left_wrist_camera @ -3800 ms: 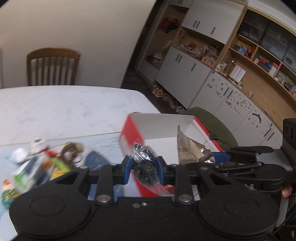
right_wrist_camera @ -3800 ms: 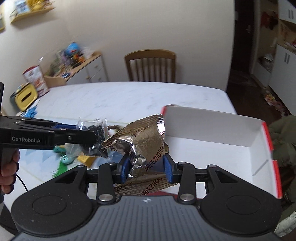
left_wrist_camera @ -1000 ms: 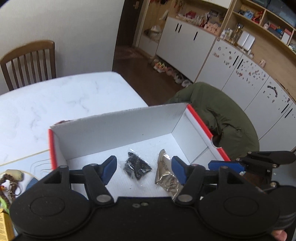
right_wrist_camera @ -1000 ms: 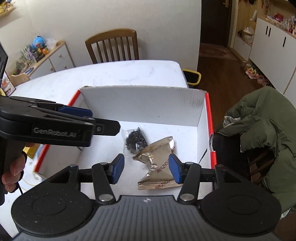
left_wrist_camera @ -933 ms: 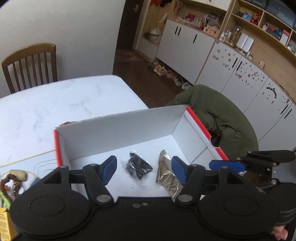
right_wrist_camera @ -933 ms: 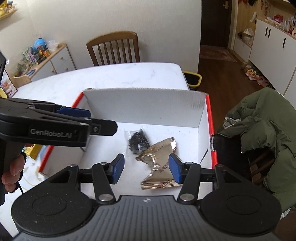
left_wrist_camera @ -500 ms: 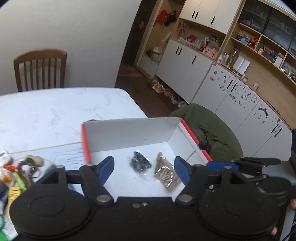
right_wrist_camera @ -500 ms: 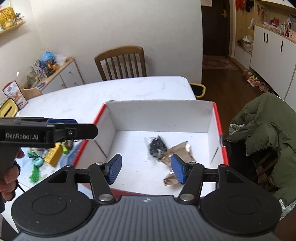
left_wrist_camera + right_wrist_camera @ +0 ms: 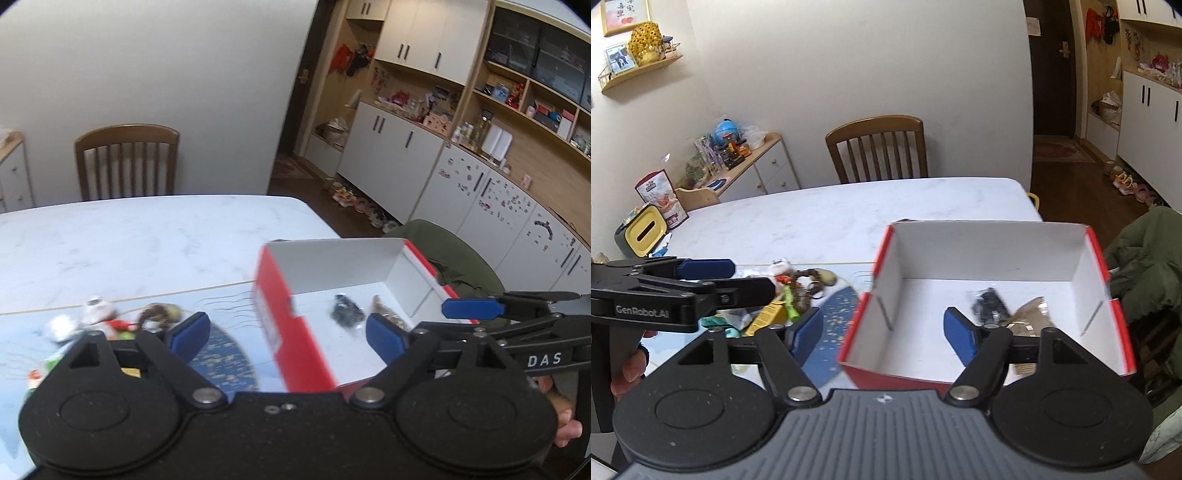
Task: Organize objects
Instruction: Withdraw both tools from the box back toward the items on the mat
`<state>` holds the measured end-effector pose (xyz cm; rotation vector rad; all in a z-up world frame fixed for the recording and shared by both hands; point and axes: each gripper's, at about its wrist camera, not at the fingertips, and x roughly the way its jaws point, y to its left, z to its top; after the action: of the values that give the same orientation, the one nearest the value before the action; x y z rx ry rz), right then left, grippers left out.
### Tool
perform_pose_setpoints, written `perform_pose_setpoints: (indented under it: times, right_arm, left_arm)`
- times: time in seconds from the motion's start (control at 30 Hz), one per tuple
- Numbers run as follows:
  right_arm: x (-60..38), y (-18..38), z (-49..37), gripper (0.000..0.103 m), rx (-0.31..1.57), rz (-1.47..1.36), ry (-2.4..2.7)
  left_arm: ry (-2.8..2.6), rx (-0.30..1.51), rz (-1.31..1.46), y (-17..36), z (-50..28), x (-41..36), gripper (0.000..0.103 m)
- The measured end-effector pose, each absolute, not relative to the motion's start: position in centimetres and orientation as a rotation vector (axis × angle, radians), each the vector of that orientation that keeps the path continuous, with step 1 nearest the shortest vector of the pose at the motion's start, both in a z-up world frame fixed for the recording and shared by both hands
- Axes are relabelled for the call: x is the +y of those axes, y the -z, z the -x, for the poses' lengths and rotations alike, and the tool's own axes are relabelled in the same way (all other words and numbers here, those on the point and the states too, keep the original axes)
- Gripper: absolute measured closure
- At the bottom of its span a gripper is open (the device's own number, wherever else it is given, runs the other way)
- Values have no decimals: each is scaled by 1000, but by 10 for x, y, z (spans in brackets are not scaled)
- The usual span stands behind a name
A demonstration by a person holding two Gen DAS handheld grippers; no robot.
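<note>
A red box with a white inside (image 9: pixel 280 314) (image 9: pixel 990 251) stands on the table. On its floor lie a clear bag of black bits (image 9: pixel 345 314) (image 9: pixel 990 301) and a gold foil packet (image 9: pixel 388 314) (image 9: pixel 1030 314). My left gripper (image 9: pixel 286 336) is open and empty, above the box's left wall. My right gripper (image 9: pixel 881 332) is open and empty too, over the box's near left corner. A pile of small objects (image 9: pixel 110 321) (image 9: pixel 790 291) lies on a blue mat left of the box.
A wooden chair (image 9: pixel 879 147) stands at the far side of the white marble table (image 9: pixel 129 236). A green coat (image 9: pixel 1145 266) hangs on a chair right of the box. A yellow-lidded container (image 9: pixel 642 232) sits at the table's left end.
Both grippers let go of the bag and the packet, which now lie in the box. Since then both have pulled back and swung left, bringing the pile on the mat into view.
</note>
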<state>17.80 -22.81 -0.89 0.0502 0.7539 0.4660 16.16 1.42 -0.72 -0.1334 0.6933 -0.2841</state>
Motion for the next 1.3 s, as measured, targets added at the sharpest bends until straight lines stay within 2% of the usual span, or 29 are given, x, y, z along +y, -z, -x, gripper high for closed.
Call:
perform_pose_setpoints:
  times: [0.03,0.07,0.2,0.6,0.77,1.3]
  right_arm:
    - [-222,9,-177,27,754,-48,-468]
    - [-216,9,-176,27,754,-46,-471]
    - [-192,12,-171,21,765,-46,-483]
    - [-125,37,-169,17,830,-92,-474]
    - [-91,50,-172,17,846,-63,-467]
    - [-14,104,-199,17,893,-1,-438]
  left_arm:
    - [277,689,135,7,-159,22,1]
    - [271,686,138,6,-157,29,1]
    - [248,685,145,6,-151,57,0]
    - [148,705,104,23,-154,122,0]
    - [118,668,75,32,-160,147,0]
    - [199,790,1,88,-212,171,0]
